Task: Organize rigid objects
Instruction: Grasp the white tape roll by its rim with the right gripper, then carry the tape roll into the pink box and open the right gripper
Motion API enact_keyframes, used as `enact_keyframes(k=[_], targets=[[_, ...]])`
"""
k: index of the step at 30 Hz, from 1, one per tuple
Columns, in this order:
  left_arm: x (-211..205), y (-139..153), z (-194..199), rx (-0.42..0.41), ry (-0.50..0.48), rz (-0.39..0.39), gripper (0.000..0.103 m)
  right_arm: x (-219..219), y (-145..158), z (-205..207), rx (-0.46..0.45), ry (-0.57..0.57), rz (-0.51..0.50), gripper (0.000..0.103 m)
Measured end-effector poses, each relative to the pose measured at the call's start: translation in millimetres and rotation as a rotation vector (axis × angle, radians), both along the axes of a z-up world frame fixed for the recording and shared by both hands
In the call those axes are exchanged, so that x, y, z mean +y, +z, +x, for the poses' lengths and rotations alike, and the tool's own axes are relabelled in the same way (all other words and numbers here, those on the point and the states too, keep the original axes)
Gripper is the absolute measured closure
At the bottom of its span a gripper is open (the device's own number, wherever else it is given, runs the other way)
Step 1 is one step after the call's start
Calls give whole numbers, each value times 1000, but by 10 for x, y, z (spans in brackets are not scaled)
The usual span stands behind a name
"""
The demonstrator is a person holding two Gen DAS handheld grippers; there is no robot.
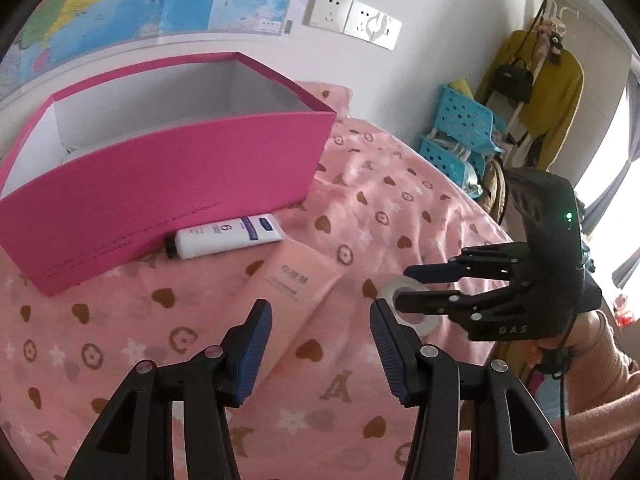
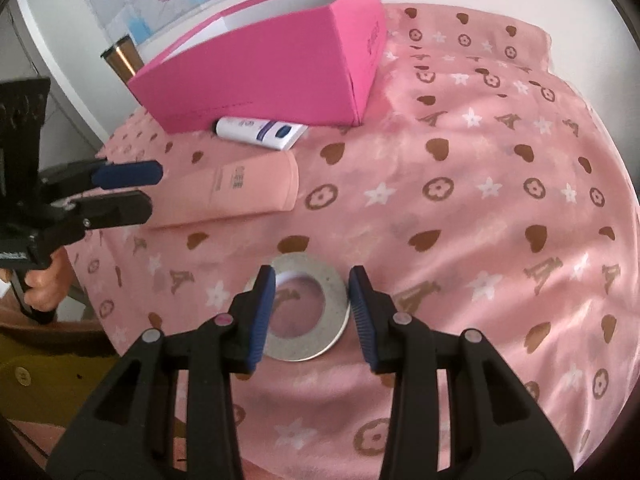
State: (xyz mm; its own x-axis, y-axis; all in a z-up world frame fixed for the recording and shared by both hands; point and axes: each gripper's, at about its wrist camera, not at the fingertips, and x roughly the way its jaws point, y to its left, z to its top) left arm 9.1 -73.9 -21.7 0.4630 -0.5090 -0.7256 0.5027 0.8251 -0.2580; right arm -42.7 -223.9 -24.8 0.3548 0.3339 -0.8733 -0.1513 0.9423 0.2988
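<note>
Lying flat on the pink patterned blanket (image 2: 460, 208), a roll of clear tape (image 2: 306, 308) sits between the spread fingers of the right gripper (image 2: 312, 308), which flank it without clearly touching. Toward the blanket's left edge, the left gripper (image 1: 320, 344) hangs open over the cap end of a pink tube (image 2: 248, 190). Beyond that, a white tube (image 2: 260, 132) rests against the front wall of the open magenta box (image 2: 264, 72).

Home bedroom — pink patterned blanket (image 2: 460, 208), wall map (image 1: 120, 4), hanging yellow coat (image 1: 560, 92)
</note>
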Motion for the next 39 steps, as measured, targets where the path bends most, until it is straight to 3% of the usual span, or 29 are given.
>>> enact_keyframes(k=[7,13,22,28,31,35,39], targets=[[-103,-92,16,49,-34,-2,51,-42,-27,2,-18,-13,0,80],[-249,-135,-14,72,-93,-7,51,-7,7,-21,-36,-20,-27,85],[-350,-214,21,131,-135,-33,58,2,198,35,-103,-50,30,87],[-236,-46,81,101,-112,-84,60,76,366,168,-153,-35,68,88],[-182,68,126,75,-99,-98,63,112,467,279,-184,-19,90,97],[-128,215,218,40,-79,-102,63,200,610,459,-232,10,92,97],[-52,213,279,41,-42,-89,63,188,559,560,-229,6,49,94]])
